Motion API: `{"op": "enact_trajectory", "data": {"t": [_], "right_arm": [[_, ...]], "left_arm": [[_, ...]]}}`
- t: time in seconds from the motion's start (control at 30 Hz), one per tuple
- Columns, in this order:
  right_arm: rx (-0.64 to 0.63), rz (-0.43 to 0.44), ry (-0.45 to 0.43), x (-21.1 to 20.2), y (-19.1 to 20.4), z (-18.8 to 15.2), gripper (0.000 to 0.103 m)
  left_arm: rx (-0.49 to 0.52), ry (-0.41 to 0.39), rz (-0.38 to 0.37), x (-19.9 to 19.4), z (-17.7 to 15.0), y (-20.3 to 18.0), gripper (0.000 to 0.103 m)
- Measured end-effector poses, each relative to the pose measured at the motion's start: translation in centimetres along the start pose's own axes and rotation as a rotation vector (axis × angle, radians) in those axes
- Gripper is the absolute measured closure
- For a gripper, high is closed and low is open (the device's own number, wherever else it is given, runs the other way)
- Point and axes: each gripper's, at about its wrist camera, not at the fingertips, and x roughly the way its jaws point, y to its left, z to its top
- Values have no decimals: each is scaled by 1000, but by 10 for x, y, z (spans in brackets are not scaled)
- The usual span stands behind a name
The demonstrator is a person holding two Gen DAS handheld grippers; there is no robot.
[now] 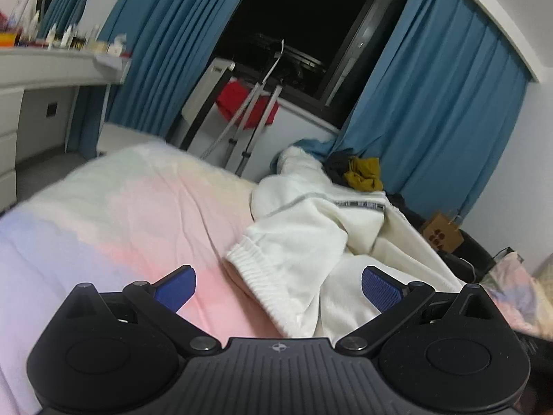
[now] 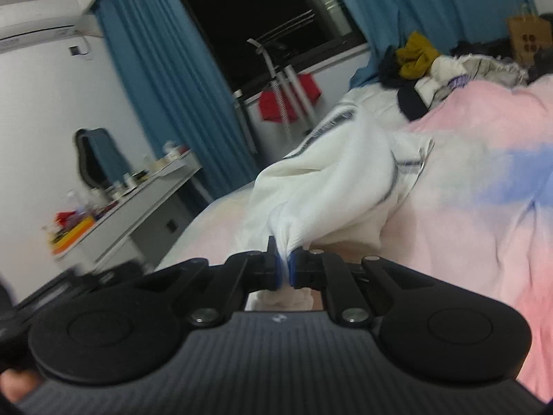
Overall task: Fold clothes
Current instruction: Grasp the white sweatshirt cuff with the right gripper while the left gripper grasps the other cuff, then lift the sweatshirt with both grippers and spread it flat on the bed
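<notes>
A white knit garment point(image 1: 311, 238) with a grey stripe lies crumpled on the pink and blue bedsheet point(image 1: 138, 214). My left gripper point(image 1: 278, 287) is open, its blue pads wide apart just above the garment's ribbed cuff, holding nothing. In the right wrist view my right gripper point(image 2: 283, 266) is shut on a bunched fold of the same white garment point(image 2: 338, 186), which stretches away from the jaws over the bed point(image 2: 484, 207).
A pile of other clothes, one mustard yellow point(image 1: 363, 173), lies at the far end of the bed. A drying rack with a red cloth point(image 1: 247, 103) stands by the window. A cluttered white desk point(image 1: 52, 65) is at the left. A brown paper bag point(image 1: 444, 233) is at the right.
</notes>
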Motion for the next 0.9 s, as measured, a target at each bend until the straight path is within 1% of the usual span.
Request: {"op": "enact_trajectory", "data": {"t": [0.07,0.13,0.2,0.27,0.33,0.4,0.53,0.63,0.73,0.8,0.83,0.87,0.9], "right_arm": [[23,14,22,-18,1,-9,95],[47,4,42,-28,-4,-20,95],[78,-32,63,-34,-12,-31,95],[127,-83,111,-31,-25,-38,95],[159,-142,154,-25,-37,-41,95],[193,-185,168,-22,-49,-43,95],[294,-281,149,-24,-80,-42,95],[370,-318,122,-30,-98,-43,95],[357,-324,78,-36,-96,-39,95],[342,-318,75,-35,-96,-38,95],[338,-316,76,-34,-97,-38,95],[333,-315,79,-32,-98,-39,95],[327,-320,86,-30,-98,-42,95]], "left_arm": [[-25,27,1,0,-4,4,0],[-53,61,10,2,-9,9,0],[-95,95,16,7,-15,16,0],[-144,130,3,13,-22,25,0],[-196,160,-19,22,-27,36,0],[-249,184,-29,32,-31,46,2],[-352,202,-51,54,-35,63,4],[-393,218,-101,71,-35,69,6],[-443,216,-156,89,-40,70,12],[-463,211,-192,101,-42,71,19],[-472,210,-214,108,-44,72,27],[-489,211,-254,115,-44,68,33],[-504,207,-276,118,-45,68,36]]}}
